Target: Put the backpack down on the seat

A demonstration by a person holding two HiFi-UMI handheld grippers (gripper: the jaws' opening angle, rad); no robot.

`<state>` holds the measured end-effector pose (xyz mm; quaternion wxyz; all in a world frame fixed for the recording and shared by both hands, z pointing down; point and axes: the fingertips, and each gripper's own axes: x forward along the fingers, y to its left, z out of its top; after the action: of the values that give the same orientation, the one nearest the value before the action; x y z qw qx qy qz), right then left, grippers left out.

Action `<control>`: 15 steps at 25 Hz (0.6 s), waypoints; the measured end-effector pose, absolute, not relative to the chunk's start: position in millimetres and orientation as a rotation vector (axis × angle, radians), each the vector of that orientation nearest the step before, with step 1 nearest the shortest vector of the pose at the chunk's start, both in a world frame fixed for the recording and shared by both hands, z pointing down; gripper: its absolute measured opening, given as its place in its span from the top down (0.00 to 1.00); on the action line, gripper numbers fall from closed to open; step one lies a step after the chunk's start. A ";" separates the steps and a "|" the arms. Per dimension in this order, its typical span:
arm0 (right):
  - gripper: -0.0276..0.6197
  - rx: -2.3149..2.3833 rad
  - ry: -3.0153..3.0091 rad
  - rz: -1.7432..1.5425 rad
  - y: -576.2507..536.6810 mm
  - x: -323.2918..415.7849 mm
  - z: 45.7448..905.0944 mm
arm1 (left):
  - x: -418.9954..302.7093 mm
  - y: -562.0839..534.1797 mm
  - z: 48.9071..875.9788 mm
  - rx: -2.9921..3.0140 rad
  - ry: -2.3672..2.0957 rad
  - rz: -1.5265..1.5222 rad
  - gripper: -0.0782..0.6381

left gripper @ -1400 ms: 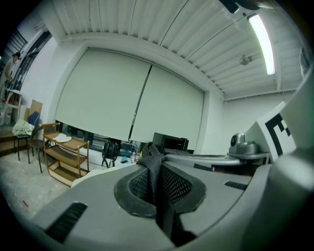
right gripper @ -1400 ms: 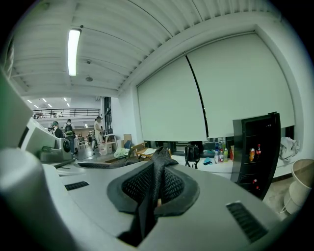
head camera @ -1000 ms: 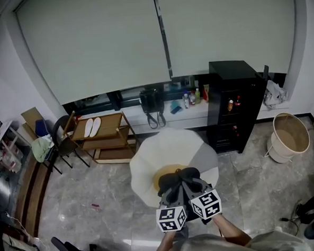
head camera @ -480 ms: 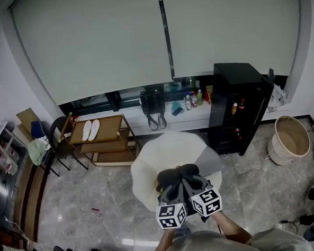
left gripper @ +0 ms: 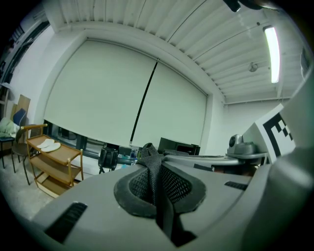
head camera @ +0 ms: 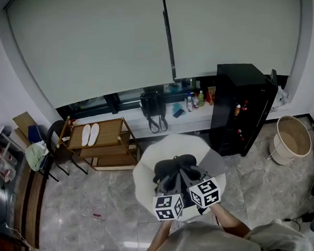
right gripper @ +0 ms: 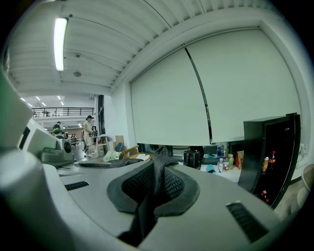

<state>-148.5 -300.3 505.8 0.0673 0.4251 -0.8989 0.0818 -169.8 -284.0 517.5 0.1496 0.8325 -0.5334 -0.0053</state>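
The white round seat (head camera: 147, 168) stands mid-floor. Over it sits the black backpack (head camera: 174, 165) (touching or not, I cannot tell). At its near edge, side by side, the left gripper (head camera: 169, 186) and right gripper (head camera: 186, 180) each have their jaws clamped tight on a black webbing strap (left gripper: 156, 169).

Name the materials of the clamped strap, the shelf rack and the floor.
The strap: black woven webbing, matte; the weave shows. The shelf rack: likely wood or bamboo, tan, slim frame. The floor: grey veined stone or tile, glossy; it reflects light.
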 end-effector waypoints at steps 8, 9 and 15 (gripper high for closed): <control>0.90 1.280 -2.676 0.264 -336.9 -168.3 521.2 | -189.0 -320.5 532.0 2.381 -1.498 -0.004 0.83; 0.90 1.281 -2.672 0.271 -338.8 -169.0 523.6 | -189.7 -322.3 534.1 2.377 -1.492 -0.001 0.83; 0.90 1.301 -2.660 0.289 -345.9 -171.3 537.8 | -192.8 -329.1 548.5 2.360 -1.466 -0.008 0.83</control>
<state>-171.3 -345.9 537.8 0.0831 0.4359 -0.8909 0.0969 -192.8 -329.1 548.5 0.1805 0.8355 -0.5189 -0.0028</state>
